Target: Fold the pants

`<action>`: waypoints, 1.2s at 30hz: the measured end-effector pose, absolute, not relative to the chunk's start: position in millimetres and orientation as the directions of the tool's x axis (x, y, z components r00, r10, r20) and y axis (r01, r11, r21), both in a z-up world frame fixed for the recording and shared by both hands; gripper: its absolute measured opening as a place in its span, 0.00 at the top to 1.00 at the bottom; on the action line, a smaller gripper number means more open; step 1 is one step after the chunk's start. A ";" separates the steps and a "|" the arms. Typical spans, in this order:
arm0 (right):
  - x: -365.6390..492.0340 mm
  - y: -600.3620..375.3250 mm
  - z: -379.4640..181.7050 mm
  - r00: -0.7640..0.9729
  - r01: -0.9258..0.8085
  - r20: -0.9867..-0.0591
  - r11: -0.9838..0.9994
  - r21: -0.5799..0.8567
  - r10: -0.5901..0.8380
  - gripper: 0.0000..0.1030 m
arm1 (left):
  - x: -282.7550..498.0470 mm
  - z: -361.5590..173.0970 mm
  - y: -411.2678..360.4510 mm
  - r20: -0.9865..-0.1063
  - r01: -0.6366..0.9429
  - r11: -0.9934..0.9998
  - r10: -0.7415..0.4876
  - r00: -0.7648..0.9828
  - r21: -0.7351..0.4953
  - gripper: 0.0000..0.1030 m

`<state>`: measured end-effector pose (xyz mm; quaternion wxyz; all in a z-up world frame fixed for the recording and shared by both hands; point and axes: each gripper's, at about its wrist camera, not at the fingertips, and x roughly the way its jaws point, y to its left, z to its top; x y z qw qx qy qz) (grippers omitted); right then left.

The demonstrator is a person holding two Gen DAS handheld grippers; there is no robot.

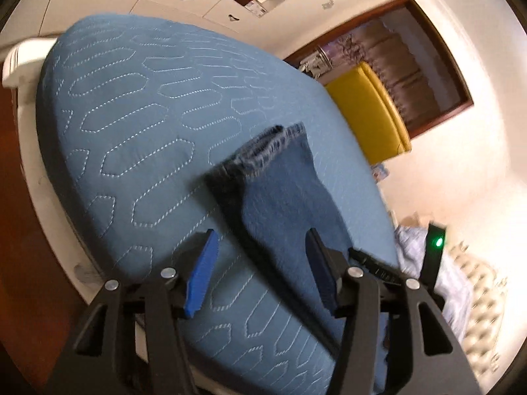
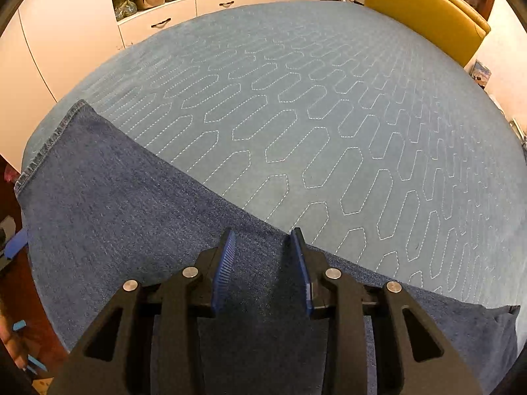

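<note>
Blue denim pants [image 2: 138,217] lie flat on the quilted blue bedspread [image 2: 329,115], with one stitched hem [image 2: 46,148] at the left. My right gripper [image 2: 263,232] hovers over the fabric's far edge, open, its blue pads apart and nothing pinched between them. In the left wrist view a pant leg [image 1: 283,204] runs from its frayed hem [image 1: 273,148] toward me and passes between the jaws of my left gripper [image 1: 261,233]. That gripper is open, and its pads stand clear of the denim on both sides.
White cupboards with drawers [image 2: 158,23] and shelves of bags stand behind the bed. A yellow padded board [image 2: 425,10] is at the far right edge. Dark wooden floor [image 1: 19,230] lies to the left. A black device with a green light [image 1: 436,250] sits by pale bedding [image 1: 457,283].
</note>
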<state>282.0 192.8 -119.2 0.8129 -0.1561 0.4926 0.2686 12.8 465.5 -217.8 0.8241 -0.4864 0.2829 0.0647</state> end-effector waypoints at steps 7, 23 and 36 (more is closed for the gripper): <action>281.7 195.2 -120.5 0.383 -0.595 -0.882 0.804 -0.007 0.276 0.68 | 8.0 -233.6 493.8 -0.434 -0.356 0.337 -0.194 0.880 -0.872 0.46; 279.4 190.5 -121.5 0.400 -0.601 -0.873 0.799 -0.019 0.280 0.68 | 9.5 -246.0 498.1 -0.346 -0.298 0.200 -0.283 0.894 -0.933 0.50; 275.6 200.4 -92.2 0.386 -0.610 -0.857 0.792 0.039 0.340 0.68 | 19.4 -248.6 509.2 -0.336 -0.276 0.219 -0.319 0.886 -0.936 0.58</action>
